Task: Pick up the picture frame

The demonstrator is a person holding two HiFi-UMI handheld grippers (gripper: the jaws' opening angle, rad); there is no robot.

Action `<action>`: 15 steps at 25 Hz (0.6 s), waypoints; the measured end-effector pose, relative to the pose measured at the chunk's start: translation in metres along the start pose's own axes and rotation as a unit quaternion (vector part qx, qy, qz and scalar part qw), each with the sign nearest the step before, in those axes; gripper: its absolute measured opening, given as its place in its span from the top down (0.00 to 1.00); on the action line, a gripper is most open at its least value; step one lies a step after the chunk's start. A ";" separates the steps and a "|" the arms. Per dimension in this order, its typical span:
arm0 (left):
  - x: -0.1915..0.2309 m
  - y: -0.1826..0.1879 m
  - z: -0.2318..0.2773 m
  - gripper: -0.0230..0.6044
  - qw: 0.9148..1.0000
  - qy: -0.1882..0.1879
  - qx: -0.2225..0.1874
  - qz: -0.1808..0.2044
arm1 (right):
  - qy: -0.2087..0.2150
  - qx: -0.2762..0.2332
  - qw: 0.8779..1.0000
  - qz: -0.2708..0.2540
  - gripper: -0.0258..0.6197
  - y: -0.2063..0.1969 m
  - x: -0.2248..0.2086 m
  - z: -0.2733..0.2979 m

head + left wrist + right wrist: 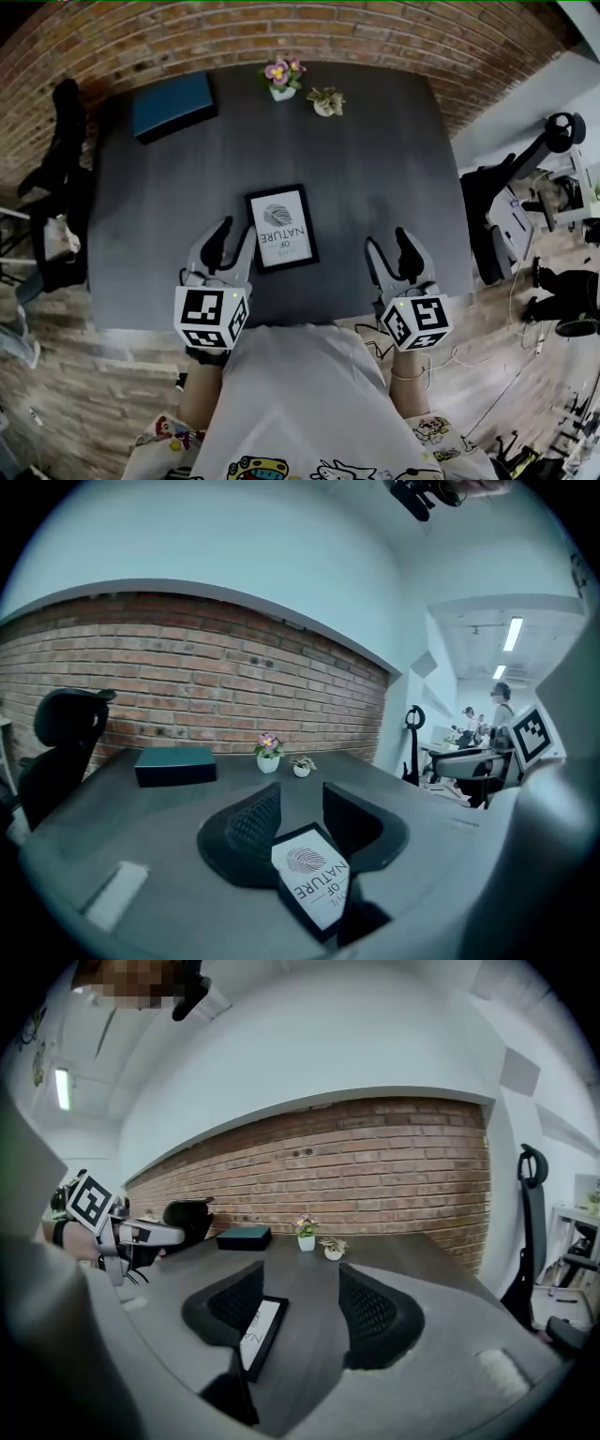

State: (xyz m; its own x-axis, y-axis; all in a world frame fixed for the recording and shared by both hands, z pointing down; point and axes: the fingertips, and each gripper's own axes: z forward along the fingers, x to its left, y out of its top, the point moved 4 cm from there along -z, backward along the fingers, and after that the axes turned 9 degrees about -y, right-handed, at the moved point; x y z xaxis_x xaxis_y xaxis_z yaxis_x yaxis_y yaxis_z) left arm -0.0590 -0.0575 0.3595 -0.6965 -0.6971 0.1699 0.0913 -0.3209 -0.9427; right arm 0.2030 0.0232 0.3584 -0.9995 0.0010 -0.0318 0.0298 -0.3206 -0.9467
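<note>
One picture frame (281,228) lies flat on the bench (375,178) — left hand-held gripper (236,232) and right hand-held gripper (387,240) both wide apart, empty. Beyond: two potted plants (281,79) (325,101), one dark box (173,105).

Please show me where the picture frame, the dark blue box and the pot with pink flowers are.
picture frame (280,228), head view, middle of its white print.
dark blue box (173,105), head view, centre of its top face.
pot with pink flowers (282,93), head view, on the white pot itself.
</note>
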 end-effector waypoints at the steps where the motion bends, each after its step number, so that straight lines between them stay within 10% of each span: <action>1: 0.001 -0.001 -0.003 0.73 1.000 0.016 -0.001 -0.004 | 0.017 0.001 1.000 -0.003 0.57 0.001 0.001 0.007; 15: 0.009 -0.012 -0.022 0.73 0.993 0.110 0.002 -0.040 | 0.137 0.019 0.990 -0.021 0.57 0.010 0.024 0.059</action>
State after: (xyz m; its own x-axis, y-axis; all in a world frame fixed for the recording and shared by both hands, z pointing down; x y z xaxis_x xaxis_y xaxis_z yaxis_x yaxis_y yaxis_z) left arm -0.0823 -0.0461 0.3657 -0.8401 -0.5125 0.1779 0.0314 -0.3733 -0.9272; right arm 0.1789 -0.0355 0.3673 -0.9589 0.2713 -0.0836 -0.0177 -0.3509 -0.9362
